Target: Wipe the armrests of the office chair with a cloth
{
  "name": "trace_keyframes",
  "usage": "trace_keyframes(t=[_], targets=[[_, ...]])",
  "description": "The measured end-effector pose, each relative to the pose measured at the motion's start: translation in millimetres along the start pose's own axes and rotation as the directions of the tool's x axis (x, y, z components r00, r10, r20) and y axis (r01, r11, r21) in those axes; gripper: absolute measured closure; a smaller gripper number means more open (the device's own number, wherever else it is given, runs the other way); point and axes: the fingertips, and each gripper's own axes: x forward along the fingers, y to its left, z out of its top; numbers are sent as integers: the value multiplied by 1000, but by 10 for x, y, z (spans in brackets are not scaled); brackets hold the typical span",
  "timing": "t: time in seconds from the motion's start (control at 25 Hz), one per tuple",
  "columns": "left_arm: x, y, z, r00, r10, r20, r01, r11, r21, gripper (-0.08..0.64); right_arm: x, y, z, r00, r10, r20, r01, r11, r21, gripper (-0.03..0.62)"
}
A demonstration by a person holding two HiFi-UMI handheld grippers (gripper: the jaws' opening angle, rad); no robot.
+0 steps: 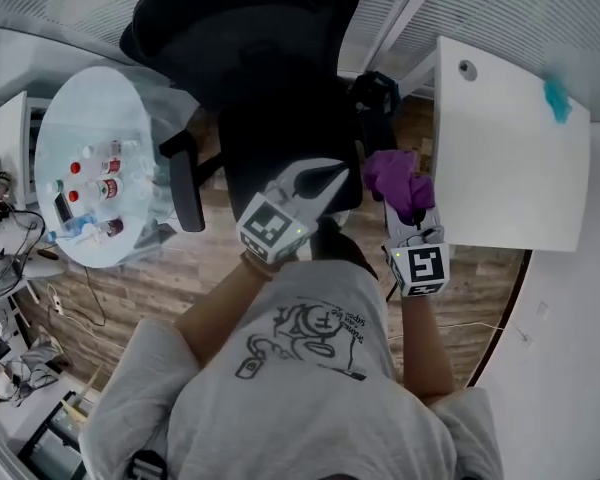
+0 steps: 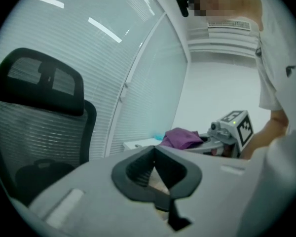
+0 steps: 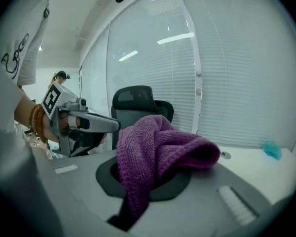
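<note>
Your right gripper (image 1: 412, 218) is clenched on the purple cloth (image 1: 398, 178), which bunches up over its jaws and hangs from them. You hold it in the air, beside the near corner of the white tabletop (image 1: 510, 148) and near the front of the black chair (image 1: 270, 58), without touching either. Your left gripper (image 1: 325, 183) has its jaws pressed together with nothing between them, and it hangs over the chair's seat, just beside the right one. One armrest (image 1: 185, 183) sticks out on the chair's left, well apart from the cloth. A small teal thing (image 1: 557, 98) lies at the tabletop's far edge.
</note>
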Motion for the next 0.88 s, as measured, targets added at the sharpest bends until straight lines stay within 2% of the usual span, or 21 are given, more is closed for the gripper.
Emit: trace_keyframes(t=[0.2,0.36,0.64,0.88], targets=[[-220,-134,462,997,19,75,-22,999,31,560,-255,155,540,995,18,95,-14,999,-44,557],[-334,-250,667,993,32,111,-38,998,51,560,-401,254,790,990,37,134,-29,998,-61,557],[-548,-244,691,986,106,132,-112,993,42,560,-330,415,860,986,96,134,-83,991,-103,557],[-950,-137,596,963,227,142,-231,973,12,560,-115,907,915,963,238,124,-218,963,-156,557]])
